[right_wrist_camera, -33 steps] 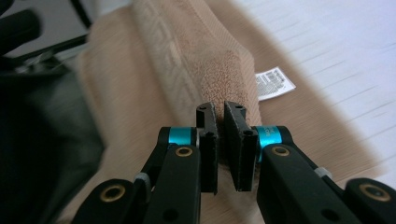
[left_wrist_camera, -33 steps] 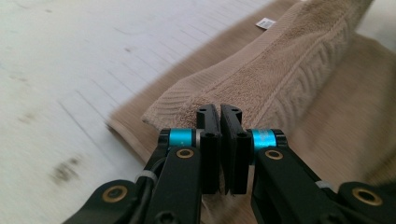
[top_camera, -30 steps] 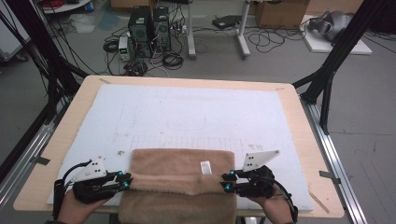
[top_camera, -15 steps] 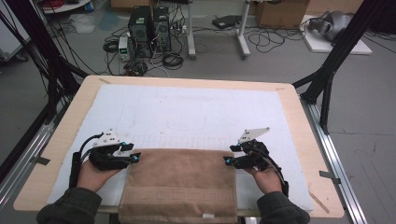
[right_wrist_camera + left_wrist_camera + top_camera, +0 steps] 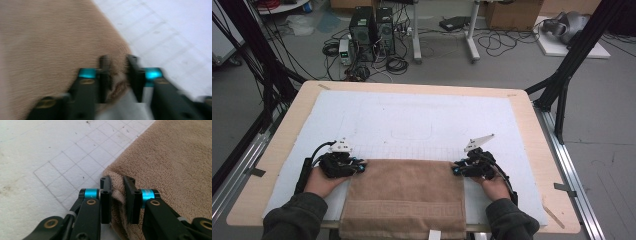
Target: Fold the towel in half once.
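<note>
Dark sleeves and black two-jaw grippers

Cyan collars and brass screws are seen on the black left gripper; a grey three-cornered plate tops the black right gripper.

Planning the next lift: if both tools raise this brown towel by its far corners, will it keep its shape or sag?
The brown towel would probably sag in the middle: it bunches into folds between the left tool's jaws. Its thick terry pile looks grippy, so slipping seems unlikely. The near end already drapes over the table edge, suggesting limp, fairly weighty cloth that would hang and swing when raised by the right tool too.

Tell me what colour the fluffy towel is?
The soft terry-cloth towel is light brown, like sand. The left gripper view shows it best.
</note>
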Motion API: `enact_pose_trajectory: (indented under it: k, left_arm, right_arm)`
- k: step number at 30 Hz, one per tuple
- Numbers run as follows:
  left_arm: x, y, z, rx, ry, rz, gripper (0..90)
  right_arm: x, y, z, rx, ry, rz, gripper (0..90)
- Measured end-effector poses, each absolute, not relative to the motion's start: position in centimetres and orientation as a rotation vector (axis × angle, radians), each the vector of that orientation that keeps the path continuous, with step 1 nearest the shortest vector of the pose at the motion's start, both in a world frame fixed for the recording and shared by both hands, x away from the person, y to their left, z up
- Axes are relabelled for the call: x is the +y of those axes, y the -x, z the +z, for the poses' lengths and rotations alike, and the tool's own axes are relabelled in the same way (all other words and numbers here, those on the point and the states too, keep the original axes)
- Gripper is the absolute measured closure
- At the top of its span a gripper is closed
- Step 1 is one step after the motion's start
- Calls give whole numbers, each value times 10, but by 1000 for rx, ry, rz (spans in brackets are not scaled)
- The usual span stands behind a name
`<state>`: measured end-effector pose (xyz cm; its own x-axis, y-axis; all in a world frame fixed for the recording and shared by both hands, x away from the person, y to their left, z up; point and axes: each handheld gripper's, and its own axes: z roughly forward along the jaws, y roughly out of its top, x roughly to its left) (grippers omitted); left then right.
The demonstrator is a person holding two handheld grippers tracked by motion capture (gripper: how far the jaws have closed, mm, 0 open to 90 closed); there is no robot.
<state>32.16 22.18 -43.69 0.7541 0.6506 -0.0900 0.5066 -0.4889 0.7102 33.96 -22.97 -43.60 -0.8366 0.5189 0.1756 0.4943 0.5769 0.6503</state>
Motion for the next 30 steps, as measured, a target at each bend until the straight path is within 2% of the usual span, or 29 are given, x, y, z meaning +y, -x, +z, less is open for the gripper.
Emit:
enact_pose_trajectory:
  k: [7,11,12,15,16,17,18,19,21,23,24,25,26,28,30]
  left_arm:
    - [217,-333,-428,907,-2148,358,825]
    - [218,-365,-412,974,-2085,358,830]
    - [218,-373,-404,978,-2066,374,830]
    - [215,-396,-371,979,-2026,466,830]
    - [214,-411,-346,977,-1989,509,831]
    - [214,-411,-346,977,-1989,509,831]
    - [211,-425,-319,967,-1959,567,832]
    - [211,-425,-319,967,-1959,567,832]
    - [209,-436,-294,955,-1923,615,831]
    - [209,-443,-281,958,-1905,643,829]
    - [209,-445,-280,971,-1904,651,813]
    - [210,-446,-283,1001,-1911,652,658]
    - [212,-446,-288,1028,-1914,644,658]
    - [225,-441,-312,1054,-1933,574,560]
    - [230,-438,-321,1063,-1938,561,533]
  right_arm:
    - [-227,-348,-427,2740,-850,1071,824]
    - [-232,-383,-395,2632,-860,1094,829]
    - [-232,-383,-395,2632,-860,1094,829]
    - [-230,-416,-358,2562,-853,1080,830]
    - [-231,-424,-349,2545,-849,1071,830]
    - [-231,-430,-338,2521,-854,1067,830]
    - [-231,-436,-328,2498,-850,1080,831]
    - [-231,-436,-328,2498,-850,1080,831]
    - [-233,-449,-297,2408,-843,1115,830]
    - [-233,-453,-289,2393,-852,1123,827]
    - [-234,-456,-284,2375,-853,1143,805]
    - [-234,-462,-287,2347,-895,1144,616]
    - [-234,-462,-287,2347,-895,1144,616]
    - [-233,-464,-304,2394,-955,1117,536]
    - [-232,-458,-318,2422,-955,1115,526]
